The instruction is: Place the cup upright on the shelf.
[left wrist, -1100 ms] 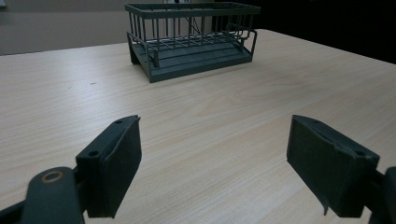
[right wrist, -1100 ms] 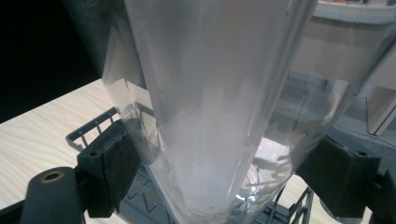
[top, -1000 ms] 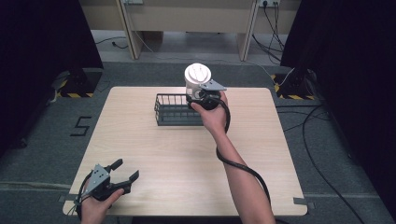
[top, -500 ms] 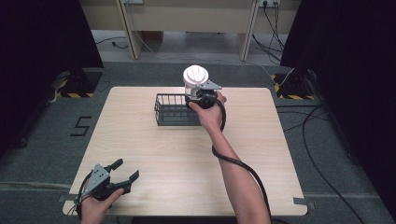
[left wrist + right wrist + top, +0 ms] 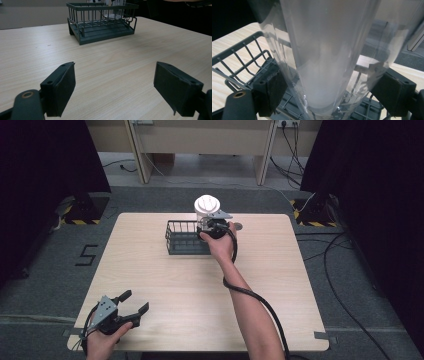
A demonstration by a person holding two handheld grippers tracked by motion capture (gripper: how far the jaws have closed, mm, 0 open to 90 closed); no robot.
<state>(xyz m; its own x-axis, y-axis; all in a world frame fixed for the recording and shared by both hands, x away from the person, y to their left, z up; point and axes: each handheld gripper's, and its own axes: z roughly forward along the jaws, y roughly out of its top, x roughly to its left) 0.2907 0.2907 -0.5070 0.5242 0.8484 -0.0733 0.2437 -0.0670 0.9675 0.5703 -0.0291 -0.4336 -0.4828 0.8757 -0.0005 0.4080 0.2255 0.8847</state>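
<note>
Dark green wire basket [image 5: 186, 239], clear cup [image 5: 329, 50]

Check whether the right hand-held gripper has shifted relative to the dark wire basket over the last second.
Yes, slightly: the right hand-held gripper with its clear plastic cup has edged left, closer over the dark wire basket's right end.

Overhead: right gripper [image 5: 209, 224] holds a clear cup [image 5: 206, 208] over a wire basket [image 5: 182, 238]; left gripper [image 5: 131, 302] rests open near the table [image 5: 280, 270] corner.

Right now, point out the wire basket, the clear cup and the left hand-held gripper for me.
wire basket [image 5: 181, 240], high view, its left part.
clear cup [image 5: 324, 50], right gripper view, its clear wall.
left hand-held gripper [image 5: 134, 302], high view, midway between its open jaws.
</note>
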